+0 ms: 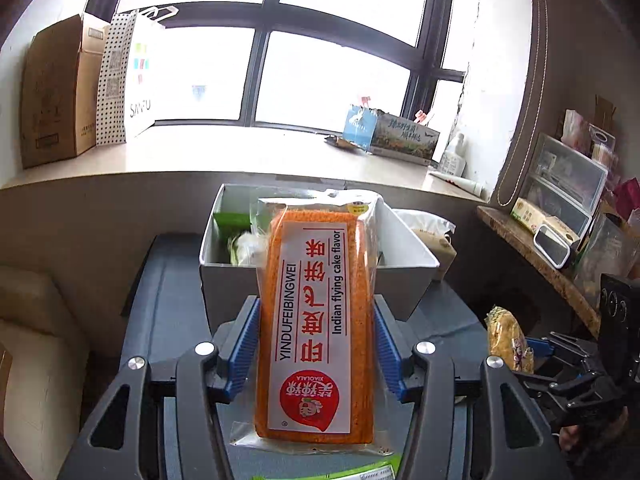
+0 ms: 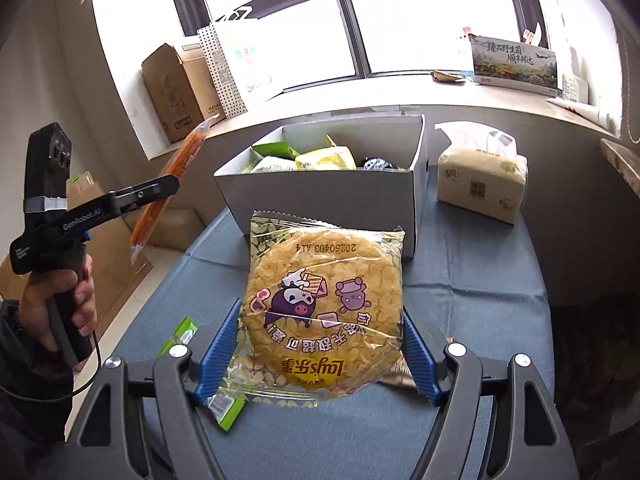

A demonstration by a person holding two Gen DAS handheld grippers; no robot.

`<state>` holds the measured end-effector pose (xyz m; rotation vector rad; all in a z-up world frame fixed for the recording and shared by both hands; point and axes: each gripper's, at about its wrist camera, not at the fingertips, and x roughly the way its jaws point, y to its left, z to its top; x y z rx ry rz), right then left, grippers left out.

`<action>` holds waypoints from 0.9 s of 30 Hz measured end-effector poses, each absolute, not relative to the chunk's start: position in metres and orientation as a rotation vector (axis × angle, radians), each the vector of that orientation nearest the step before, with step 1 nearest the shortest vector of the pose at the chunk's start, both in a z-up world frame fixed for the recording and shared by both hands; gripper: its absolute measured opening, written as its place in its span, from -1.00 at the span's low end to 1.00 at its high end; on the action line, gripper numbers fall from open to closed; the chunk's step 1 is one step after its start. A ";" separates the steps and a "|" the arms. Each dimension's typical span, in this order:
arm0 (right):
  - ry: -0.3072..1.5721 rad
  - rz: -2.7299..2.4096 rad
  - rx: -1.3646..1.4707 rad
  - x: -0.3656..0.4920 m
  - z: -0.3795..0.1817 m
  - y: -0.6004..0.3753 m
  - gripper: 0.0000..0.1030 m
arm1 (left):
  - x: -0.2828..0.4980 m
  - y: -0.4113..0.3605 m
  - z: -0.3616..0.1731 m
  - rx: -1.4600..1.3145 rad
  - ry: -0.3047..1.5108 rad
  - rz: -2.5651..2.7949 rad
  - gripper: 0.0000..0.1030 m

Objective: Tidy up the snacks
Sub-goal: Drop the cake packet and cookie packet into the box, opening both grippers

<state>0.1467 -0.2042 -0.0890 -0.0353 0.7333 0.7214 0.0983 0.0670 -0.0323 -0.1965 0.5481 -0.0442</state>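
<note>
Both tongs are loaded: our left gripper clamps its blue pads on an orange flying cake pack, lifted clear of the blue-covered table and seen edge-on from the right wrist view. Our right gripper grips a round Lay's crisp packet above the same cloth. Ahead of both stands the white box, already holding green and yellow snacks. We see a tissue pack just beside it, and a green wrapper lying under the right tool.
</note>
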 end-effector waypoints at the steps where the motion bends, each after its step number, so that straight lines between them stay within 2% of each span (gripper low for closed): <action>1: 0.713 0.722 -0.029 0.157 -0.081 -0.200 0.53 | 0.107 0.068 -0.023 -0.197 0.538 -0.049 0.13; 8: 0.671 0.693 0.088 0.254 -0.040 -0.170 0.53 | 0.194 0.074 0.013 -0.214 0.541 -0.044 0.13; 17: 0.743 0.579 0.041 0.348 -0.040 -0.130 0.53 | 0.292 0.070 -0.015 -0.207 0.646 -0.008 0.16; 18: 0.747 0.588 0.033 0.353 -0.041 -0.128 0.55 | 0.298 0.072 -0.019 -0.216 0.656 -0.007 0.20; 19: 0.753 0.585 0.026 0.357 -0.042 -0.127 0.60 | 0.303 0.074 -0.022 -0.224 0.671 -0.009 0.46; 20: 0.769 0.575 0.026 0.361 -0.044 -0.127 0.80 | 0.308 0.076 -0.026 -0.232 0.692 -0.021 0.83; 21: 0.776 0.568 0.033 0.363 -0.046 -0.129 0.98 | 0.308 0.078 -0.028 -0.240 0.695 -0.019 0.97; 27: 0.761 0.553 0.040 0.354 -0.054 -0.140 1.00 | 0.292 0.091 -0.031 -0.235 0.679 0.012 1.00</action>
